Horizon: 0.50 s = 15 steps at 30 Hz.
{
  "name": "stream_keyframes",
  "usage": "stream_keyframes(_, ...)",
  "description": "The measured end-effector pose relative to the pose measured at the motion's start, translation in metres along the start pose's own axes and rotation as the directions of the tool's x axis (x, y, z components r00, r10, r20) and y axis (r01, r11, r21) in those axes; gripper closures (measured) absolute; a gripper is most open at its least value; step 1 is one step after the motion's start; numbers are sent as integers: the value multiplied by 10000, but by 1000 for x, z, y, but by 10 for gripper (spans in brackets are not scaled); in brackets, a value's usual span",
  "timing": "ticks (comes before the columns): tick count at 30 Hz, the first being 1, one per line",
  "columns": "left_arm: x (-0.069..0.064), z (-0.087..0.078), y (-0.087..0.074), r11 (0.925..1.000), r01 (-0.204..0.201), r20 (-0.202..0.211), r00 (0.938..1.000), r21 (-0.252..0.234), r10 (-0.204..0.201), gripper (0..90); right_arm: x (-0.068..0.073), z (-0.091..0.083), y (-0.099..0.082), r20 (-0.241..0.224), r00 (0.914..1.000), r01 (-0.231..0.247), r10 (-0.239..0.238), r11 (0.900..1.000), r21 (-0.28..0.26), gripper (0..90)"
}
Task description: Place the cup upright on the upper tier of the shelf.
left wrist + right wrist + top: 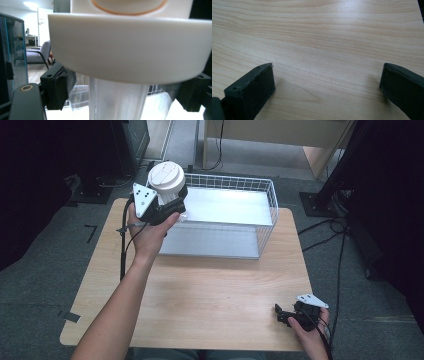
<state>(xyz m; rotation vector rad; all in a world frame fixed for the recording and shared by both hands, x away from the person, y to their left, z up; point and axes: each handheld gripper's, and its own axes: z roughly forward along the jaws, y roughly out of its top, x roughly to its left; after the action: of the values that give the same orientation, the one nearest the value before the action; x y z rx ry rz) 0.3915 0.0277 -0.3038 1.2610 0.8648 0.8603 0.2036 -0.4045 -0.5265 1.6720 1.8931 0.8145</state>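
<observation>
Where the table ends nearest the person, the right gripper lies low over the wood at the near right corner, held in the right hand; in the right gripper view its two black jaws stand wide apart with bare wood grain between them and nothing held. Farther off and to the left, the left hand holds the left gripper raised above the far left part of the table, just at the near left corner of the white wire basket. The jaws of this gripper are clamped on a cup with a broad white lid: in the left gripper view the black pads press the clear body from both sides just under the lid's rim, and the lid rises above them. The lid bears an orange ring; no words can be read on it. The basket stands at the far edge of the table.
</observation>
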Motion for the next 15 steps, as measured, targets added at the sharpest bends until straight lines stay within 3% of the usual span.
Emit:
stream_keyframes(5,-5,20,-4,9991,-403,-65,9992,126,403,159,0,0,0,13,10000,35,-35,10000,-5,0)
stream_keyframes(15,-6,40,-8,9990,-458,132,9989,-19,458,161,-1,-2,-2,-30,10000,80,-80,10000,-18,0)
